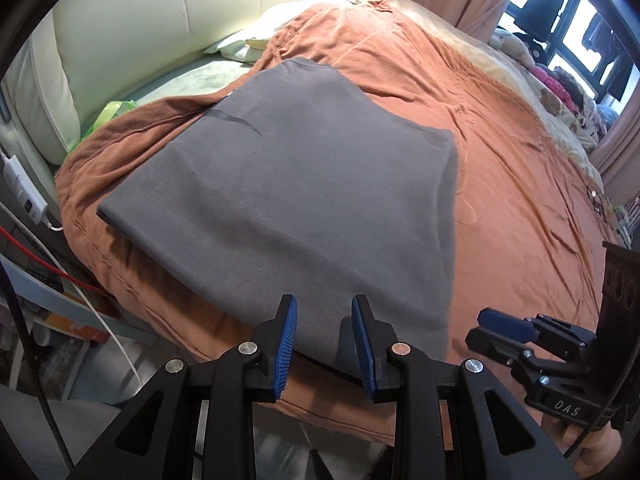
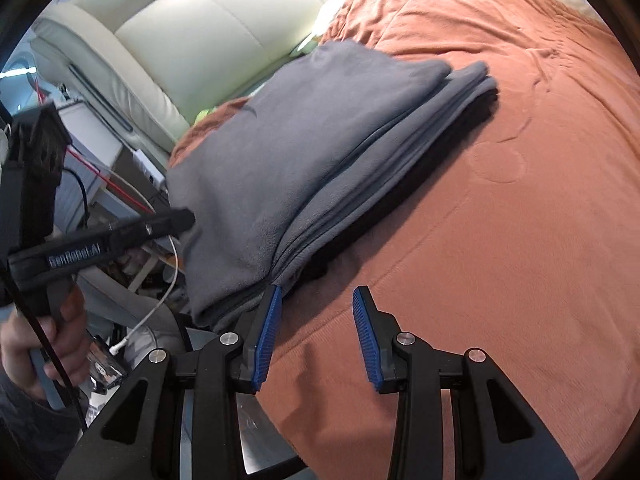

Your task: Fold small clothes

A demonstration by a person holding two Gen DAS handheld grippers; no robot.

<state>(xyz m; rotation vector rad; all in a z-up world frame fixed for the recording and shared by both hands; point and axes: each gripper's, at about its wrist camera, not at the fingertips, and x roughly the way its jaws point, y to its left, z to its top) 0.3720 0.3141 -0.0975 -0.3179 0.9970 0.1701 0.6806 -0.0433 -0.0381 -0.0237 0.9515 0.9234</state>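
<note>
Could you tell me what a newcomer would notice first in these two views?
A folded grey garment lies in layers near the edge of an orange bedspread. The left hand-held gripper hangs open over its near edge, and the right hand-held gripper is open beside its corner.

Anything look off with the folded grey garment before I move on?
Slightly. The grey garment is folded, but its layers fan out unevenly along the right edge, and its near corner overhangs the edge of the orange blanket. No damage visible.
</note>
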